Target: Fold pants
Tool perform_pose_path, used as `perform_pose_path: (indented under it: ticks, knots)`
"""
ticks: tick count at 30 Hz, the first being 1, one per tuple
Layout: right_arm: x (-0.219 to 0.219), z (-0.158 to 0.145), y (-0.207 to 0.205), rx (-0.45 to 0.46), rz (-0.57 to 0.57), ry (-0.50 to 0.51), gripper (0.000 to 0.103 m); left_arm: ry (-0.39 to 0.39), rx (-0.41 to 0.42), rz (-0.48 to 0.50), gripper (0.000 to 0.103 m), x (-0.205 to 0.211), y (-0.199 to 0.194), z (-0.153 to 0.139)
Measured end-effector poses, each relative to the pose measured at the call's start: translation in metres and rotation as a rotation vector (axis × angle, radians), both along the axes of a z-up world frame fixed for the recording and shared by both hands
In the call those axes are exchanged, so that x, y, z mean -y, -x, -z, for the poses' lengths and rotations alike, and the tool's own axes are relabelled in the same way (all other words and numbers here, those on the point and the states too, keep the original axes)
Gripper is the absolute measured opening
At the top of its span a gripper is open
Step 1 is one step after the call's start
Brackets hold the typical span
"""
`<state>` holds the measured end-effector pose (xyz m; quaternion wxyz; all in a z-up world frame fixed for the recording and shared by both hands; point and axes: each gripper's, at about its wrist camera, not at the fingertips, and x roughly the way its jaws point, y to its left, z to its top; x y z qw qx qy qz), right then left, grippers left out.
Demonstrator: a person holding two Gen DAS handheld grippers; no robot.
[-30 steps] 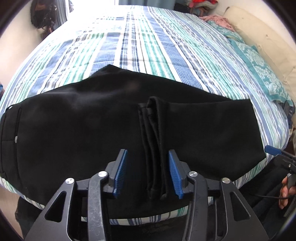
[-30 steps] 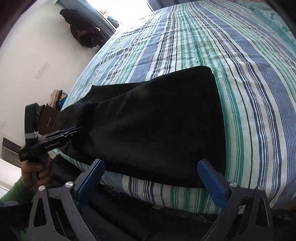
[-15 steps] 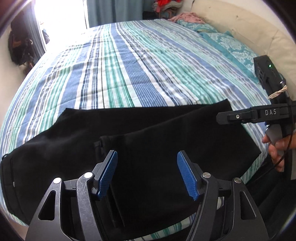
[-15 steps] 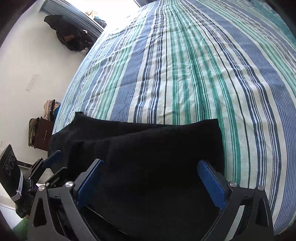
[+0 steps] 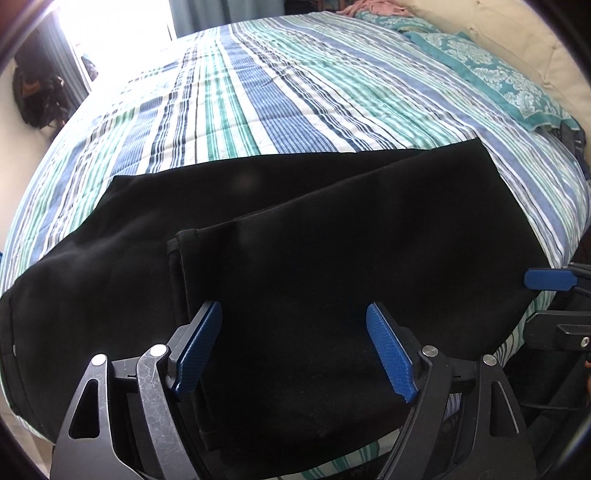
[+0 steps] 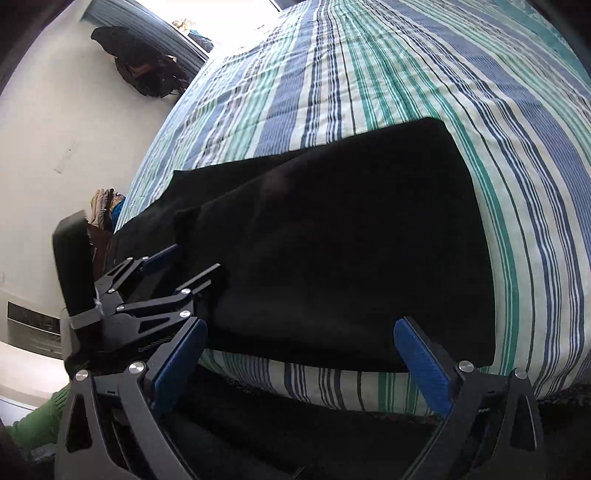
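Note:
Black pants (image 5: 295, 240) lie folded across the near edge of the striped bed (image 5: 258, 92), the leg ends laid back over the upper part, with the hem edge (image 5: 177, 258) left of middle. My left gripper (image 5: 295, 347) is open and empty, just above the folded layer near the bed edge. In the right wrist view the pants (image 6: 351, 240) fill the middle. My right gripper (image 6: 299, 365) is open and empty, off the bed's near side by the fold end. The left gripper (image 6: 181, 266) shows at the left in that view.
A patterned teal pillow (image 5: 491, 74) and cream headboard (image 5: 517, 33) lie at the far right. A dark bag (image 6: 144, 70) hangs on the wall beyond the bed's far corner. The right gripper's blue pad (image 5: 550, 278) shows at the bed's right edge.
My left gripper let go of the bunched leg ends and opened wide; the legs now lie flat on the pants. The right gripper stayed open, swung over the pants and came back low.

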<state>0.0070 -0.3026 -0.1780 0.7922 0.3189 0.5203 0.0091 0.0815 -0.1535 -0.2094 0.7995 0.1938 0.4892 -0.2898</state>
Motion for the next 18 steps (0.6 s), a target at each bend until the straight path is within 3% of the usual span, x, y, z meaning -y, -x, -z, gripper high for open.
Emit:
perform_pose_path:
  ticks: [2,4,8,13,18]
  knots:
    - [-0.002,0.003,0.003,0.039,0.018,0.018,0.101,0.01,-0.011,0.0,0.083,-0.002,-0.001,-0.003]
    - [-0.003,-0.002,-0.002,0.016,0.022,0.031,0.101,0.071,-0.042,-0.024,0.083,-0.013,-0.005,-0.013]
    - [-0.005,-0.032,0.005,0.127,0.052,0.058,0.101,0.176,-0.031,-0.127,0.09,-0.055,-0.022,-0.042]
    - [-0.014,-0.052,0.024,0.247,0.064,0.117,0.101,0.157,0.005,-0.327,0.094,-0.141,-0.075,-0.052]
    - [-0.017,-0.044,0.034,0.241,0.067,0.117,0.101,0.108,-0.102,-0.523,0.094,-0.239,-0.135,-0.027]
